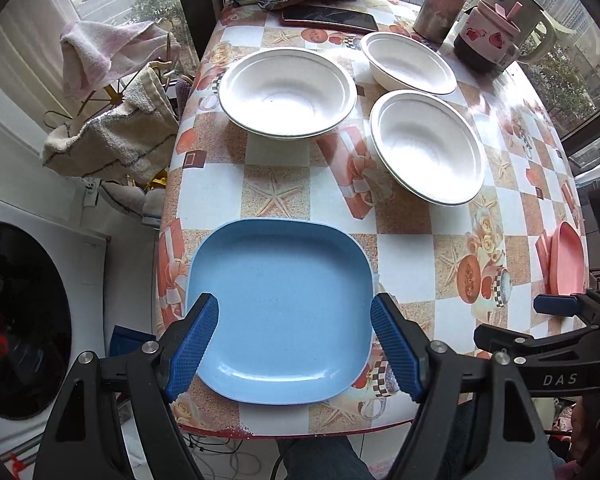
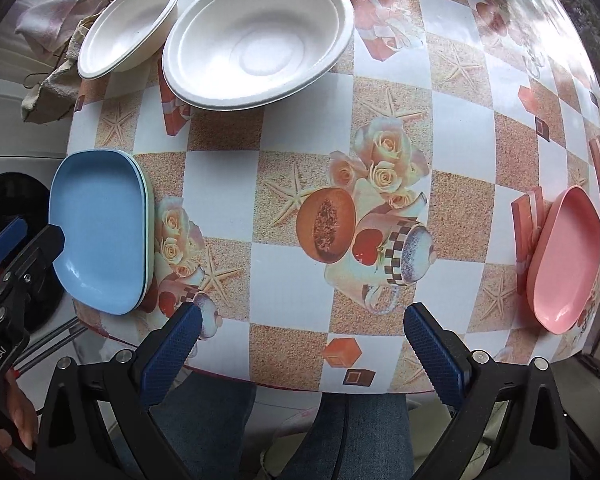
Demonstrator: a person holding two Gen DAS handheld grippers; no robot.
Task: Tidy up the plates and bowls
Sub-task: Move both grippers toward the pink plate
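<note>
A: Where are the plates now?

B: The blue plate [image 1: 280,312] lies on top of a pale green plate [image 2: 150,216] at the near left corner of the table [image 1: 404,248]; only the rim of the green one shows under it. The pink plate [image 2: 566,260] is alone, at the near right edge, well apart from the stack.

A: And the bowls?

B: Three white bowls sit in the far half: the left bowl [image 1: 288,92], the near bowl [image 1: 428,146] and the far bowl [image 1: 408,62]. They are close together but not nested.

A: What do the hand-held grippers do?

B: The left hand-held gripper [image 1: 294,344] hovers over the blue plate with its jaws apart, and the pads press on nothing. The right hand-held gripper [image 2: 302,354] points down over the near edge of the table, jaws wide, nothing between them.

A: So what is the step, in your opinion?

B: I think the pink plate should go on the blue stack. The right one should approach from the near edge, take the rim with one pad above and one below, and lift before it crosses the table. The plate looks smooth, so a shallow grip may slip. It is better to lower it level and centred on the stack, then open the jaws only when it rests.
</note>
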